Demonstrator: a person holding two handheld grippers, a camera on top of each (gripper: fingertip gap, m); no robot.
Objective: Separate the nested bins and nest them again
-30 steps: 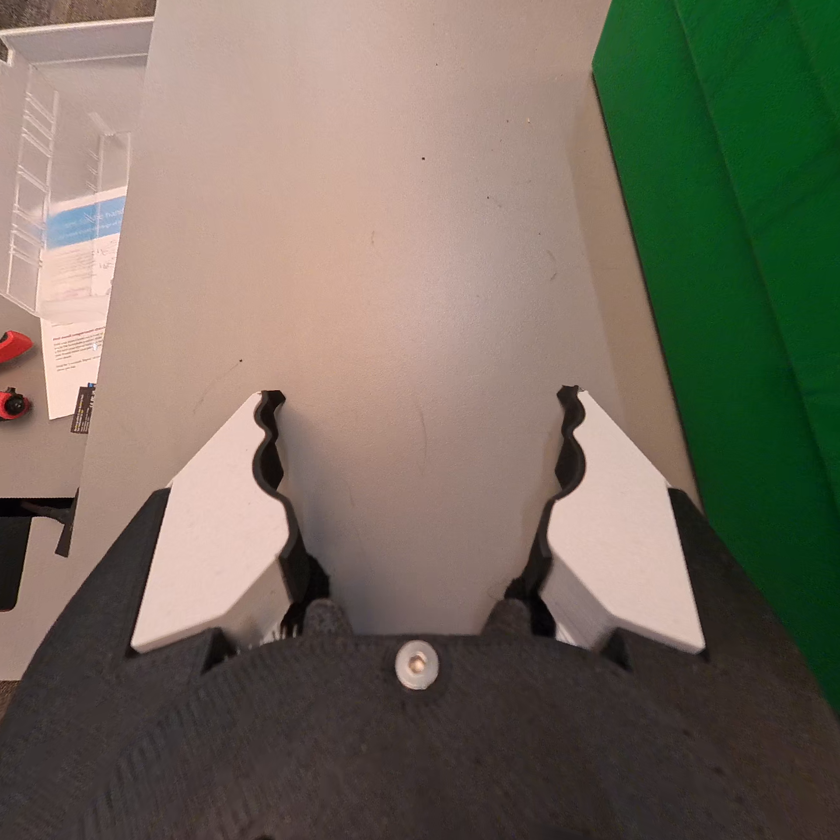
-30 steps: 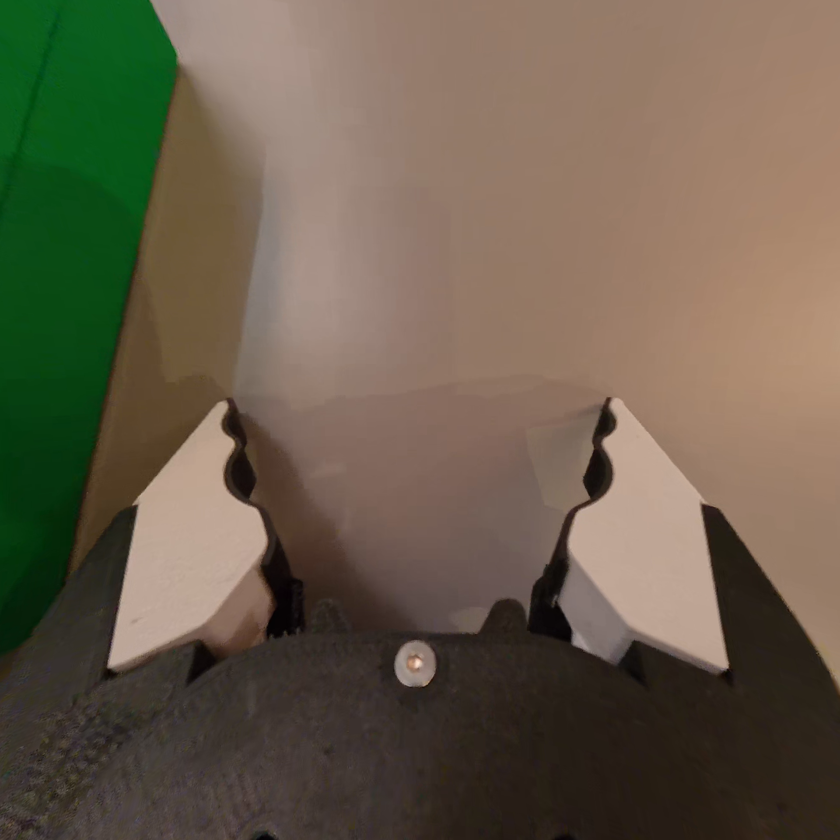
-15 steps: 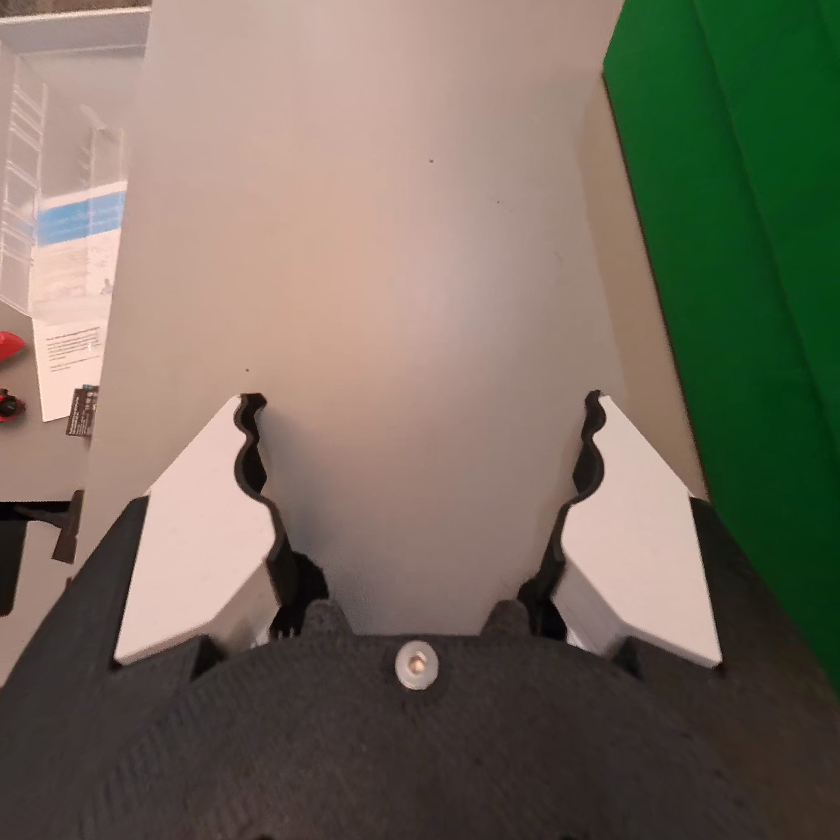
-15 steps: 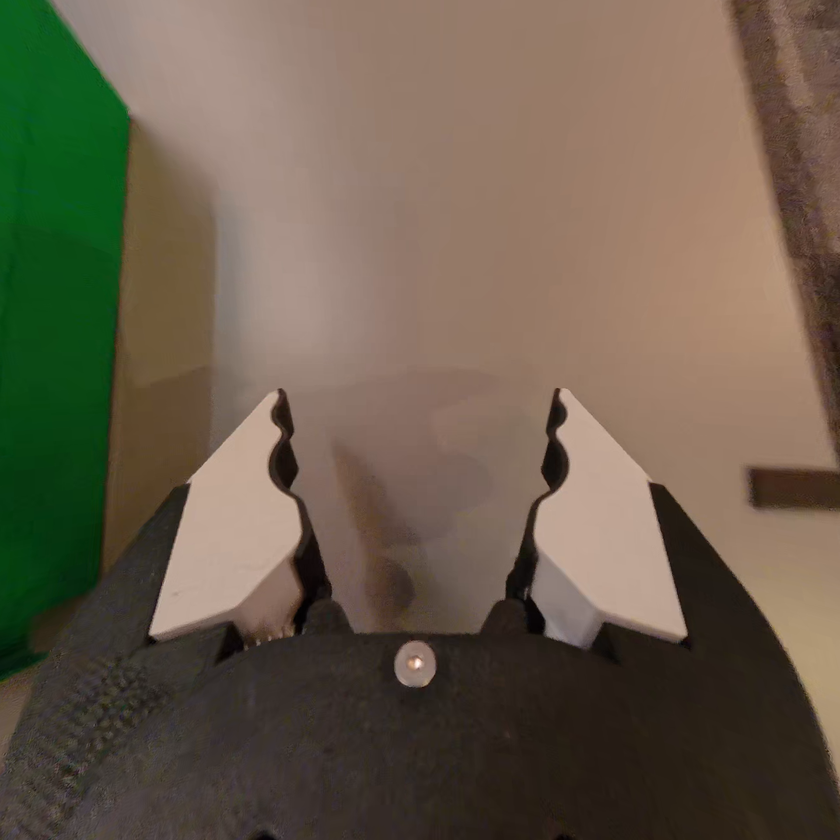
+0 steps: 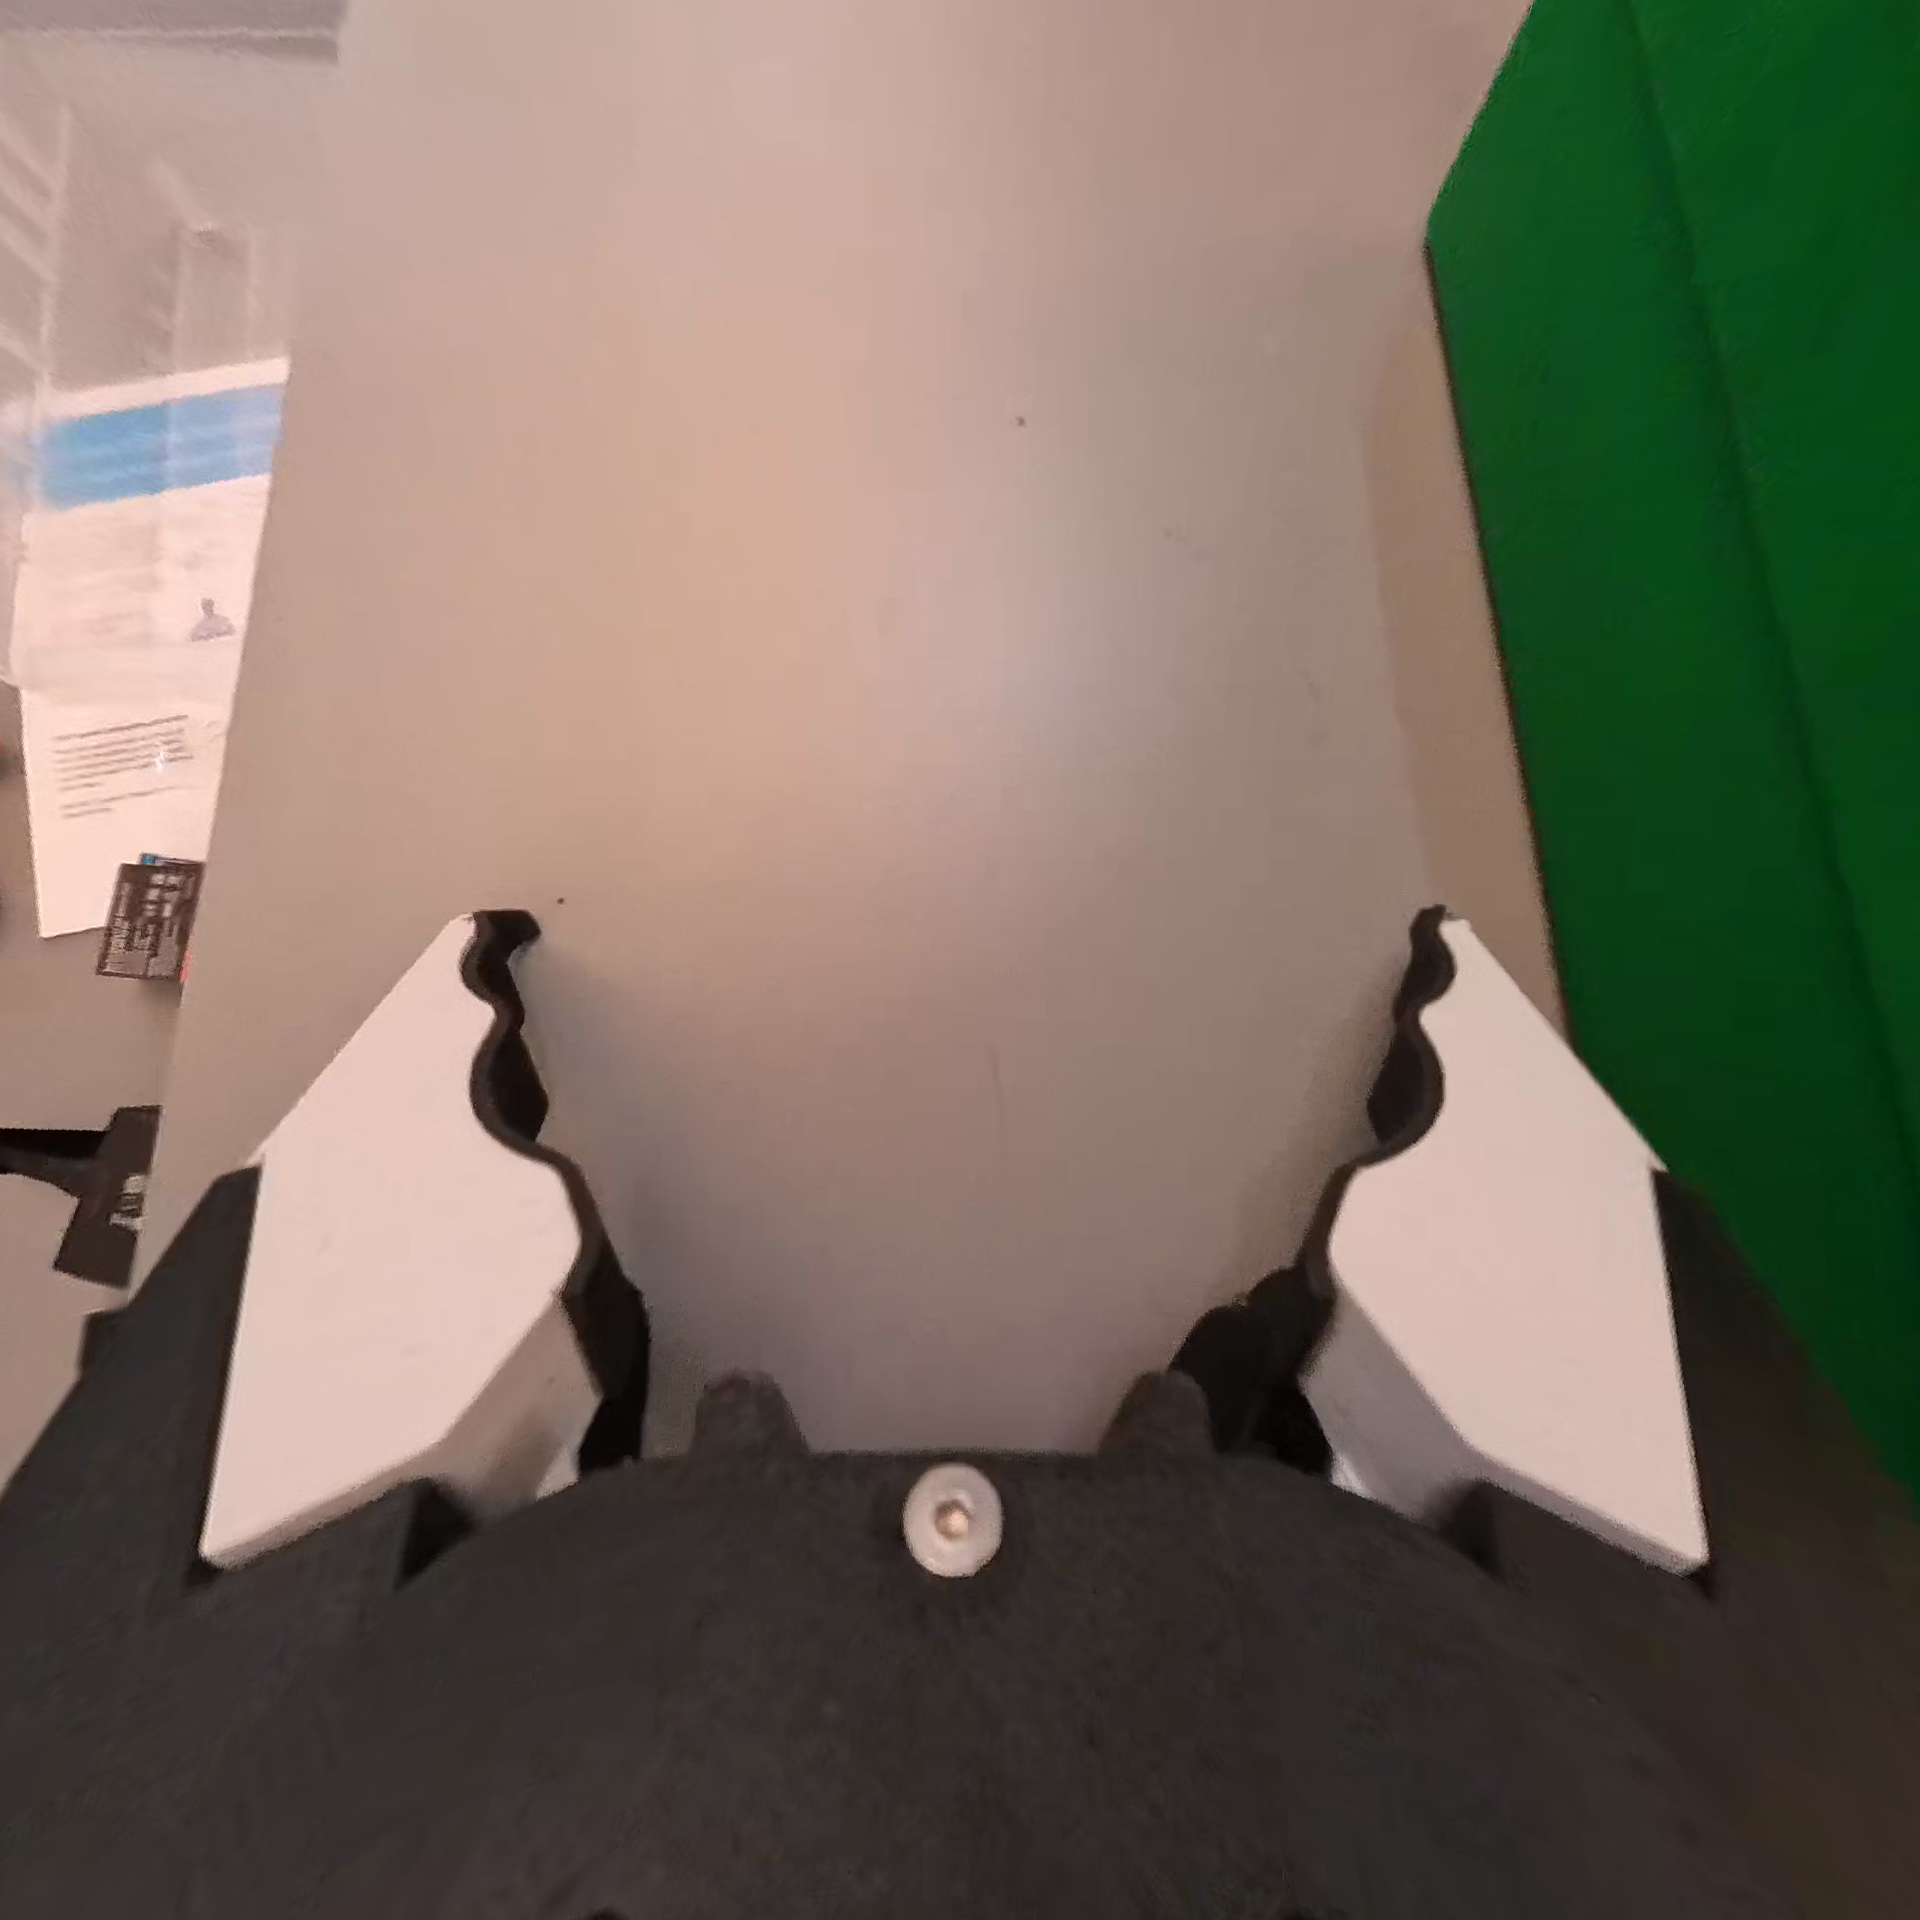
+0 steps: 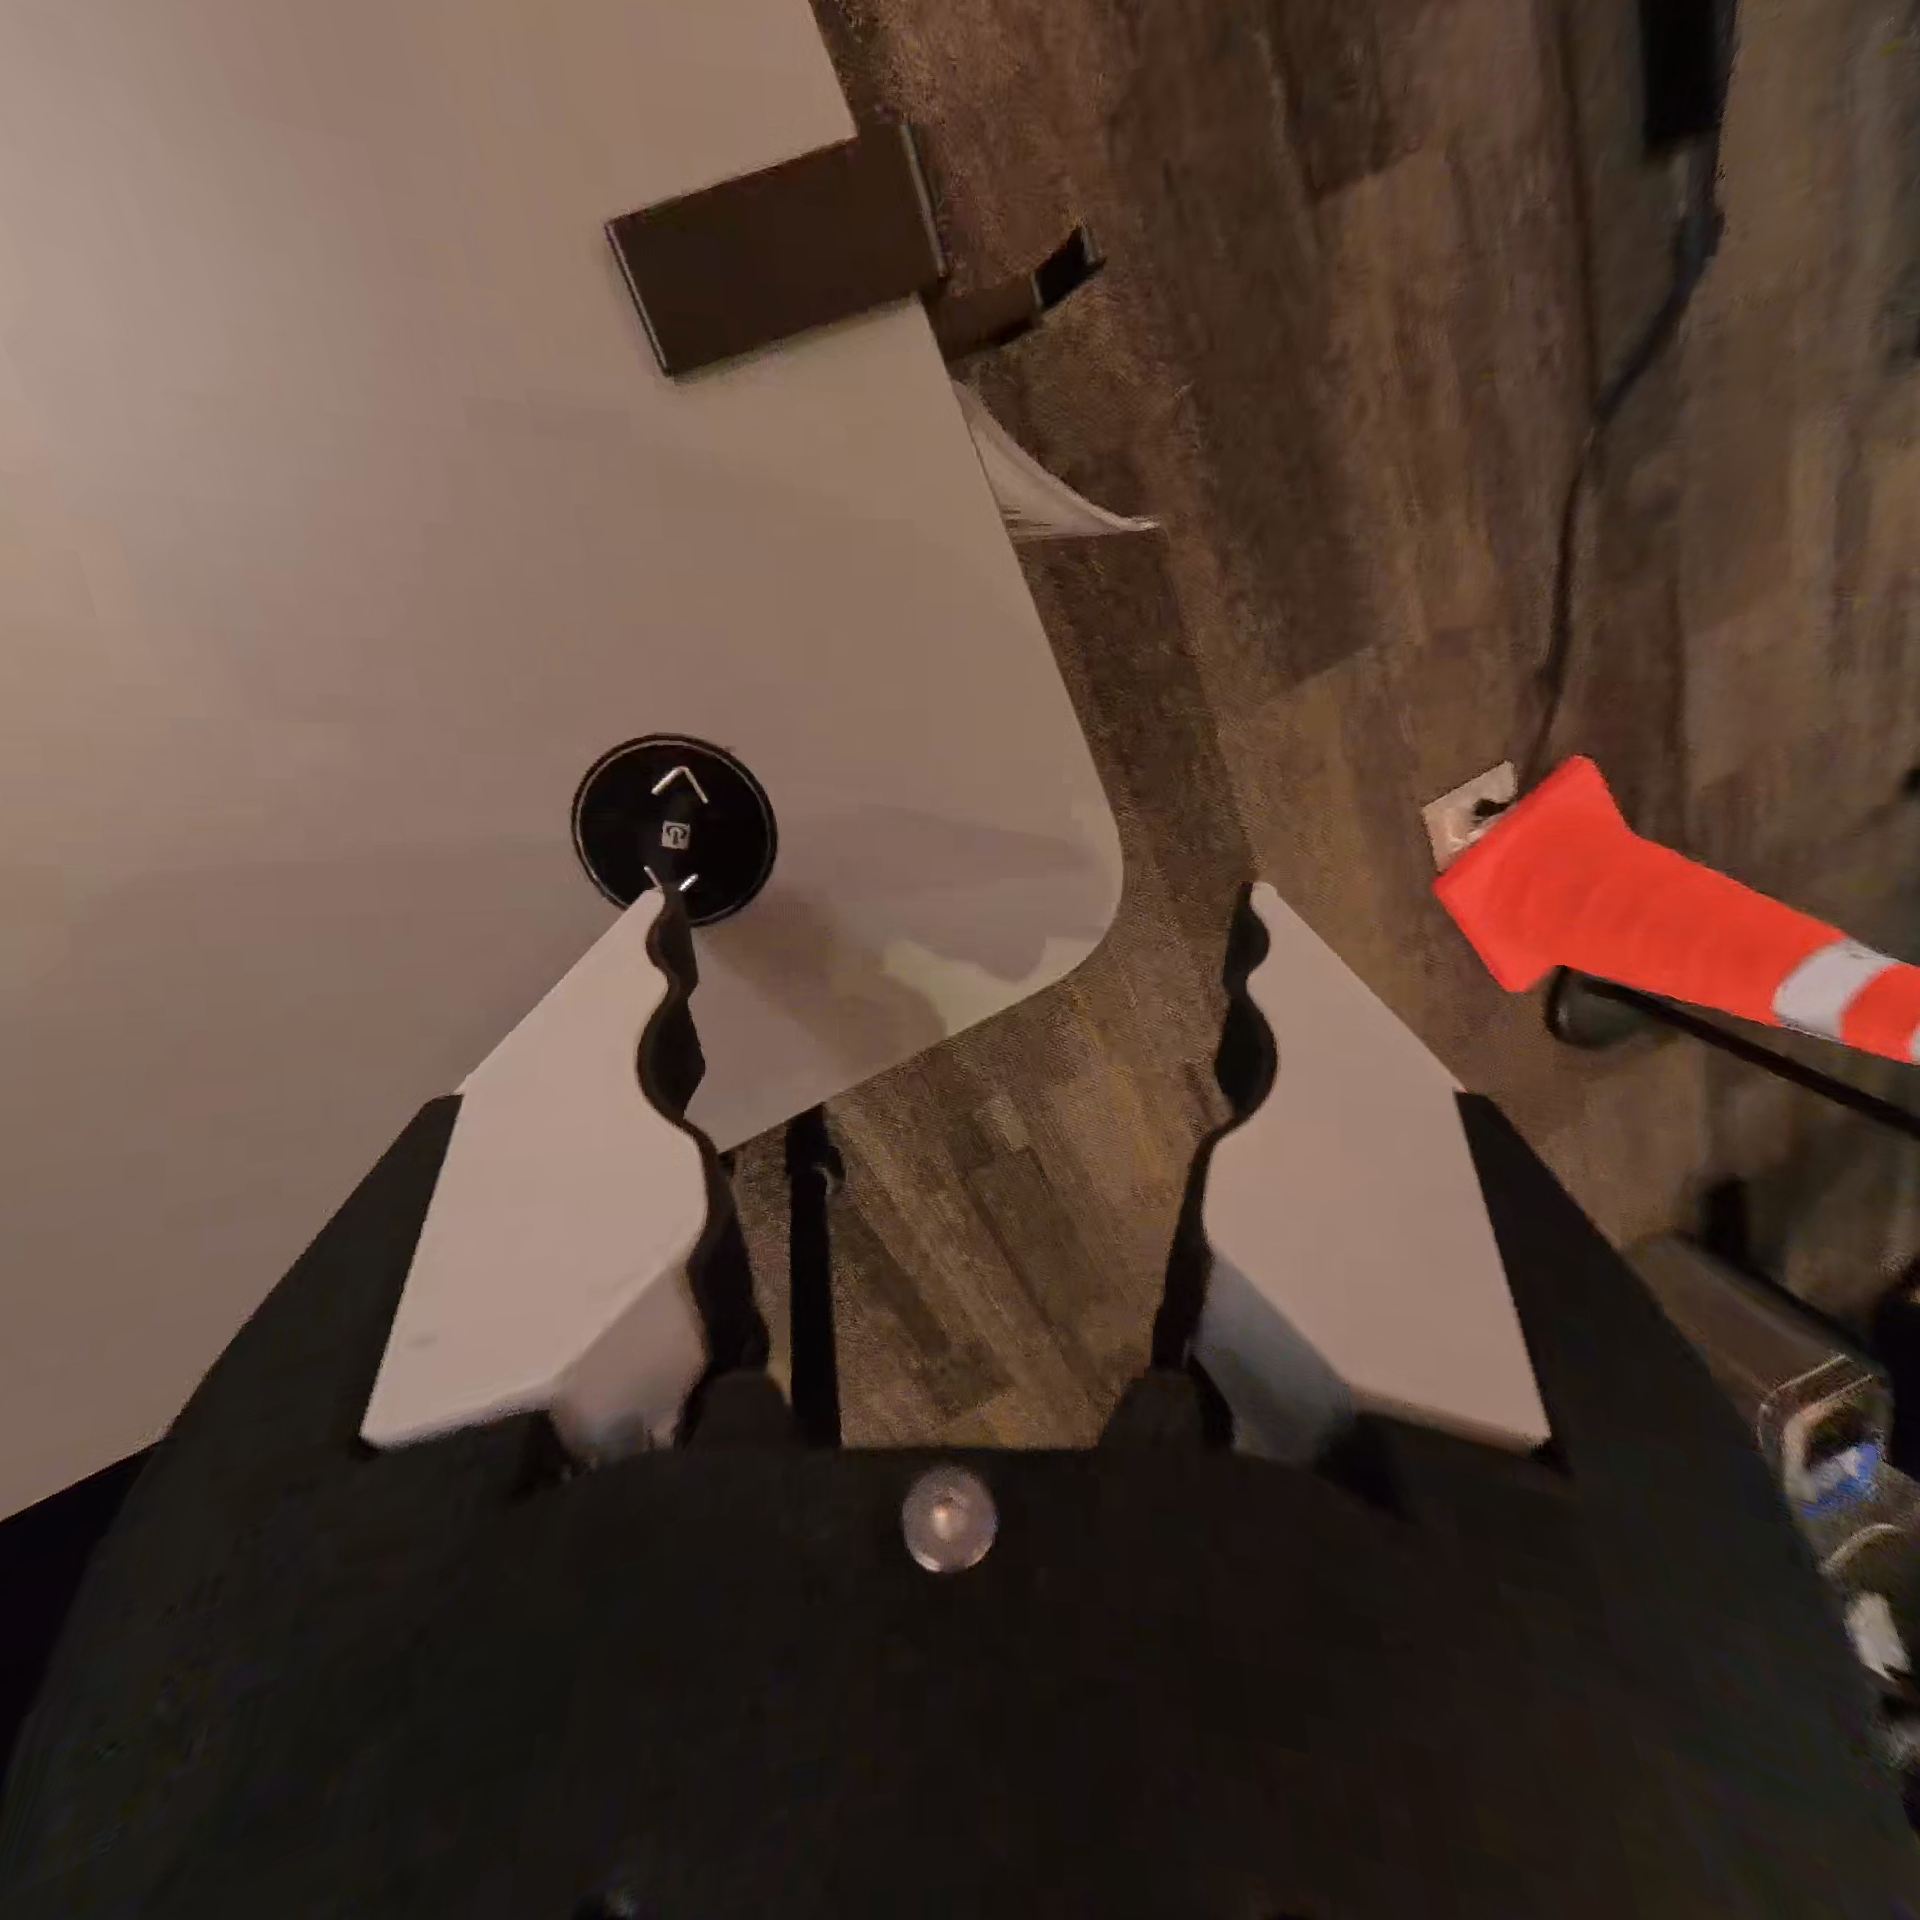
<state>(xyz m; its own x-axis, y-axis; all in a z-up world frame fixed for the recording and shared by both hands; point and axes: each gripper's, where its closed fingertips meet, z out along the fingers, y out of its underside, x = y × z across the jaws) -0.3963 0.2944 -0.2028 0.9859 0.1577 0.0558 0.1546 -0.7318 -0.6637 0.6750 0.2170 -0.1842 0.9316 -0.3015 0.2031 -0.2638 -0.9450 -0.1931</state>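
Fingers (image 5: 395,1195) spread — green bin (image 5: 1714,623) upright.

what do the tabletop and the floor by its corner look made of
Tabletop: likely laminate or painted board, smooth, matte off-white, with a rounded corner. Floor: probably wood-look vinyl or laminate planks, since brown grain and plank seams show; blur leaves it open.

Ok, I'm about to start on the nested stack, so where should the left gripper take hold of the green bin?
Only the green bin's broad, flat outer wall shows, to the right of the open left gripper; that face looks too wide to span. Its rim is out of view. Probably best: swing right, rise, and pinch the thin top edge of the near wall from above, one finger inside, one outside.
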